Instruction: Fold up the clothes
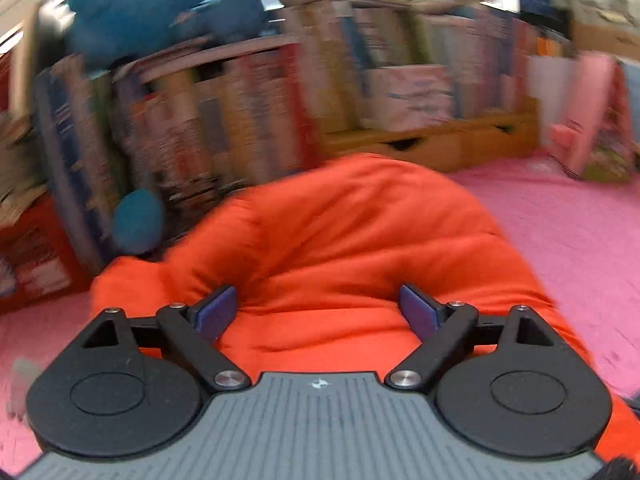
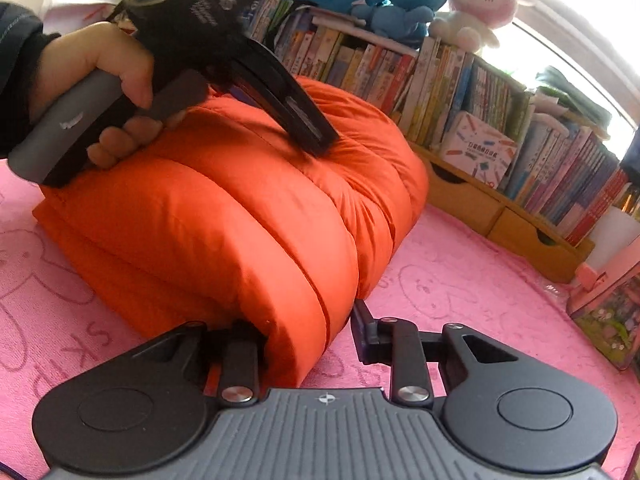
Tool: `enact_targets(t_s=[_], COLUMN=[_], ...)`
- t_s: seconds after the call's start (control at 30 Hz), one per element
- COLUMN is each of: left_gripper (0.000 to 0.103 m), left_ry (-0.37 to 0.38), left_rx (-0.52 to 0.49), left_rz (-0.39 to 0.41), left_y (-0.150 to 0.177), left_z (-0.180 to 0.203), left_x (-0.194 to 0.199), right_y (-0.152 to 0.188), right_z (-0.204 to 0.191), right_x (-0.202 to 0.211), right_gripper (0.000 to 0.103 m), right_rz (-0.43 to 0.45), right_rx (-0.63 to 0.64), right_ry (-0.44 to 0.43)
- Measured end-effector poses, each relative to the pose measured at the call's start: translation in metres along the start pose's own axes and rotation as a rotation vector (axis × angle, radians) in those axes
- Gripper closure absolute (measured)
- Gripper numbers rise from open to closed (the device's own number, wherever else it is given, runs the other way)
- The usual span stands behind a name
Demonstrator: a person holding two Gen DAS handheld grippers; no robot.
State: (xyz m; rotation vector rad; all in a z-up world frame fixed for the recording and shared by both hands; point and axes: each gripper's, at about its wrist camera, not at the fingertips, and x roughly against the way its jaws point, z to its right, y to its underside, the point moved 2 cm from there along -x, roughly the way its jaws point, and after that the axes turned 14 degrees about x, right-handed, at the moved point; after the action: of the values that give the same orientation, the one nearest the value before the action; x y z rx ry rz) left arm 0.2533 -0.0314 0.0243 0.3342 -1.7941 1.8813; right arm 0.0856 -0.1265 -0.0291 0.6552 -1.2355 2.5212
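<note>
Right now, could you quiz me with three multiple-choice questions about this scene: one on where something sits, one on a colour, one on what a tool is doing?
1. Where is the pink-and-white plush rabbit?
A on the pink mat
B atop the books
C inside a drawer

2. What colour is the puffy garment?
A orange
B green
C white

3. What is the right gripper doing?
A hanging free
B closed on the garment's folded edge
C holding a book

Key: 1 B, it sits above the book row; 2 A, bright orange throughout; 3 B, the fold fills its jaws.

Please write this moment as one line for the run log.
left gripper: open, over orange padded jacket | right gripper: shut on jacket's near edge | jacket: folded on pink mat
</note>
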Motion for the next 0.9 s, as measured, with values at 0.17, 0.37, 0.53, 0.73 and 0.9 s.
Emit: enact_targets(t_s=[0.17,0.37,0.53,0.73,0.9], left_gripper=[0.013,0.005,0.005,0.005,0.005], left_ry=[-0.150,-0.121,-0.045,0.059,0.157], left_rx=[0.137,0.243,0.307,0.403,0.506], left_rz=[0.025,-0.025,-0.072,-0.080,-0.097], left_y=[-0.002,0.008,0.011,0.023,0.026], left_z=[-0.052,-0.082,-0.092,-0.103,-0.119], left_x=[-0.017,-0.029,-0.031,-0.031,-0.035], right_y=[-0.002,-0.002,0.005,0.032,0.004], right_z=[-0.006,-0.005,0.016,0.082,0.116], right_x=[-0.002,-0.005,0.009,0.049,0.075], right_gripper=[0.074,0.074,0.071,0.048,0.016], right_rz=[-0.001,-0.004,0.073,0.251,0.437], right_rx=[0.020,0.023,-0.083,-0.336,-0.315], right_ry=[-0.002,-0.013,-0.127,-0.504,-0.481])
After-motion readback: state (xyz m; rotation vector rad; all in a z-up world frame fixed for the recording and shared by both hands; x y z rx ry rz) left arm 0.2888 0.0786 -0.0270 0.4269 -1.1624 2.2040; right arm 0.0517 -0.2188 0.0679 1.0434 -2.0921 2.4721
